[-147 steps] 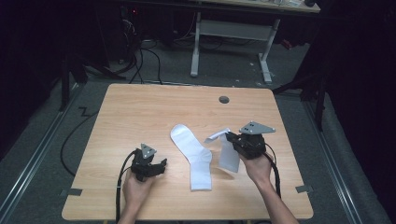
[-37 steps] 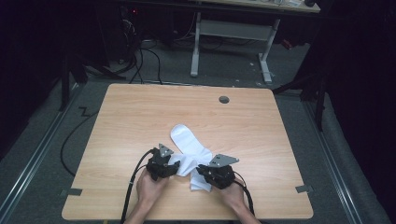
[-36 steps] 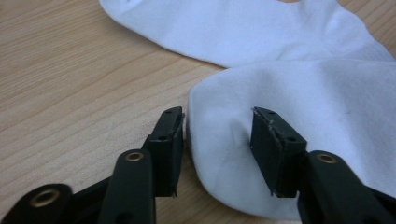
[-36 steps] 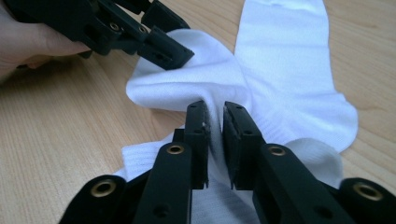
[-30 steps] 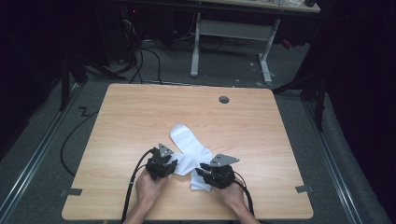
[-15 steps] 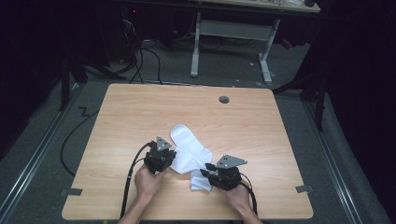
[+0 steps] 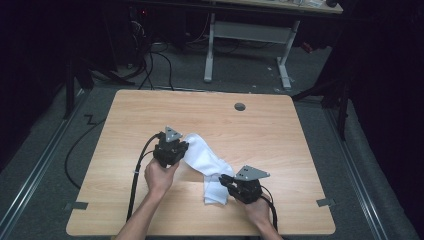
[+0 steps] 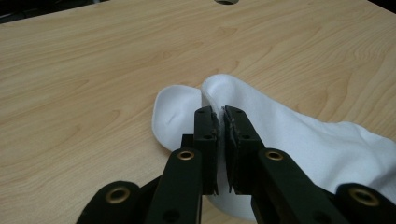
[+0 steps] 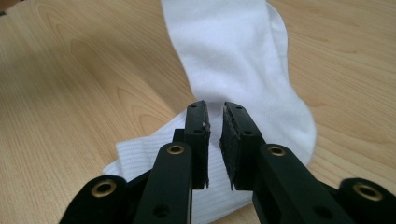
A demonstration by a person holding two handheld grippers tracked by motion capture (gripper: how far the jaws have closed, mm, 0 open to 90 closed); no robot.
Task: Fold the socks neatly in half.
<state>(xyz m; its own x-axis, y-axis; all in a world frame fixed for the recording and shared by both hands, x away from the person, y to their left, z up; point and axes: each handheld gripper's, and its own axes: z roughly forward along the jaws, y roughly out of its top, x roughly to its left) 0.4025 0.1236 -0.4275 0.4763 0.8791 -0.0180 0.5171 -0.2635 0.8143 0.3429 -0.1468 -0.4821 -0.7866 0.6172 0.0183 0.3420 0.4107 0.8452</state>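
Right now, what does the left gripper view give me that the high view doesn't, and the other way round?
Left gripper view: the left gripper pinching a fold at the white sock's rounded end, jaws nearly together. High view: both hands, the right gripper at the sock's other end near the front edge, and the whole table. Both share the sock, the wooden tabletop and its cable hole.

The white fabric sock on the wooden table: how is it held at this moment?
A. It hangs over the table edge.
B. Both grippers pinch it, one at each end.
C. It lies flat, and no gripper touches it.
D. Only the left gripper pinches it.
B. The left gripper is closed on the toe end of the white fabric sock, and the right gripper pinches cloth near the ribbed cuff end on the wooden table.
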